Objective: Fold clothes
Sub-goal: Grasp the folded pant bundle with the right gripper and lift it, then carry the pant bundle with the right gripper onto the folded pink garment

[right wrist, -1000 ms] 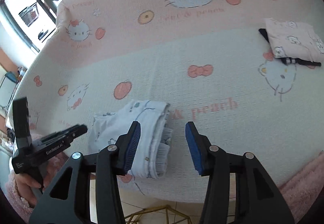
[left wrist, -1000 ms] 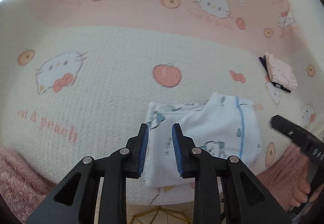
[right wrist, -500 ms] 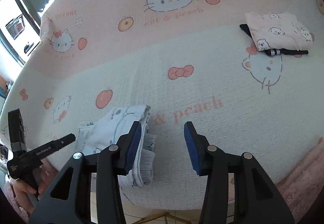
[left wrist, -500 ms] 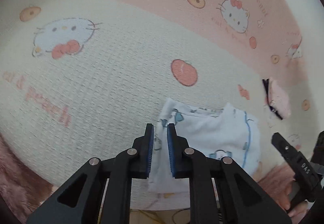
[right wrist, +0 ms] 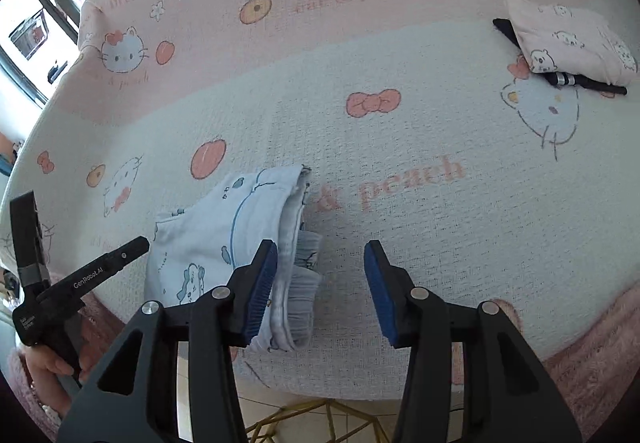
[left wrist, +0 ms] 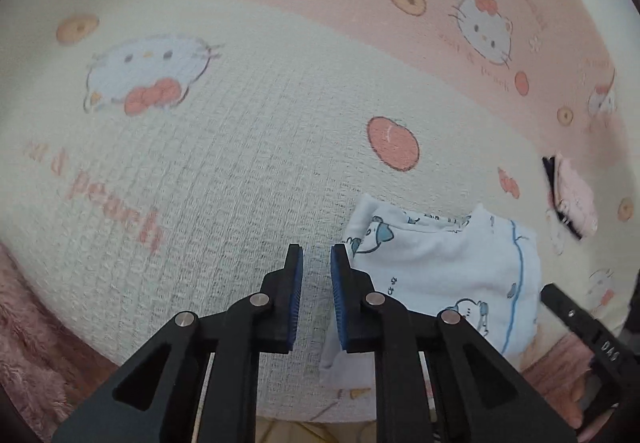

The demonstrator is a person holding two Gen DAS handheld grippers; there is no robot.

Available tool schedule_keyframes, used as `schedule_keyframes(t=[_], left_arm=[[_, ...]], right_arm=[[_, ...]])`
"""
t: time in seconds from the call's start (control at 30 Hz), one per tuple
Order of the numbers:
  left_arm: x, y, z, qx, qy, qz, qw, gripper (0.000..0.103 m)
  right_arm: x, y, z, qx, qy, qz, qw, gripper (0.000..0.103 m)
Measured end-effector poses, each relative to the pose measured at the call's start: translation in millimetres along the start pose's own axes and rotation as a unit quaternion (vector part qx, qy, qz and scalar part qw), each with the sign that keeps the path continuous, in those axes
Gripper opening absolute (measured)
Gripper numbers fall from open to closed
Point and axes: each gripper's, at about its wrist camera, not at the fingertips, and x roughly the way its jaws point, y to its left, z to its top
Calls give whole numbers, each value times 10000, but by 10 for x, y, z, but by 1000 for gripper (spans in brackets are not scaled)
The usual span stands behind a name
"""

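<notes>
Left wrist view: the left gripper (left wrist: 316, 263) hangs over the blanket (left wrist: 224, 147), jaws narrowed to a slim gap with nothing between them. The folded blue garment (left wrist: 444, 271) lies just to its right, near the blanket's front edge. Far right, a folded pink garment (left wrist: 576, 199).

Right wrist view: the right gripper (right wrist: 320, 263) gapes wide, empty, its left pad at the blue garment's (right wrist: 224, 239) stacked edge. The pink garment (right wrist: 572, 39) rests well apart, top right, on something black.
</notes>
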Motion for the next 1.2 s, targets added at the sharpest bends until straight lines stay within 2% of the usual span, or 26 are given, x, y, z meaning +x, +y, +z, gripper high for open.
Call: schedule_keyframes(t=[0.03,0.07,0.17,0.2,0.27,0.3,0.4,0.47,0.57,0.6,0.67,0.7,0.73,0.8,0.83,0.93,1.03,1.1,1.2], left_arm=[[1,64,5,-192,90,-246,9995,21],[3,124,10,-374,177,-486,9980,28],[3,44,-4,-239,215,-759,9966,53],[6,15,-9,-194,230,-845,9960,53],[153,-122,-63,-60,387,-794,9961,53],[204,-140,-95,-42,495,-794,9956,53],[271,-272,-138,170,543,-760,9955,53],[280,-375,-165,380,555,-756,9949,53],[298,-463,-210,645,533,-670,9942,53],[287,-449,-201,588,538,-687,9944,53],[266,-420,-181,476,549,-722,9947,49],[255,-406,-171,419,555,-739,9948,32],[245,-392,-162,363,560,-757,9949,22],[223,-363,-142,250,571,-791,9949,15],[210,-353,-133,204,573,-806,9949,15],[-12,-583,-157,768,354,-653,9943,15],[-181,-684,-140,924,244,-591,9937,15],[-261,-730,-103,858,198,-653,9940,15],[-320,-944,-28,1015,126,-666,9925,15]], right_arm=[[11,-18,-3,65,67,164,9998,47],[23,-35,-5,129,134,329,9993,47],[183,53,-43,37,420,547,9976,47],[237,83,-56,5,515,619,9968,47],[319,54,-84,112,607,698,9956,48],[360,38,-98,166,653,737,9950,55],[483,-7,-141,329,790,854,9927,63],[565,-37,-170,438,881,931,9908,63],[612,71,-192,172,1204,1276,9843,58],[637,119,-214,64,1272,1270,9837,57],[631,194,-230,-127,1191,1078,9869,56],[633,166,-230,-21,1165,1099,9871,56],[636,136,-229,90,1139,1122,9871,55],[629,98,-221,221,1113,1131,9871,47],[608,117,-214,175,1097,1076,9880,46],[472,239,-168,-114,931,906,9915,43],[356,278,-78,-73,745,1077,9914,42],[273,279,-8,-21,624,1152,9914,41],[116,210,94,91,415,1222,9916,40]])
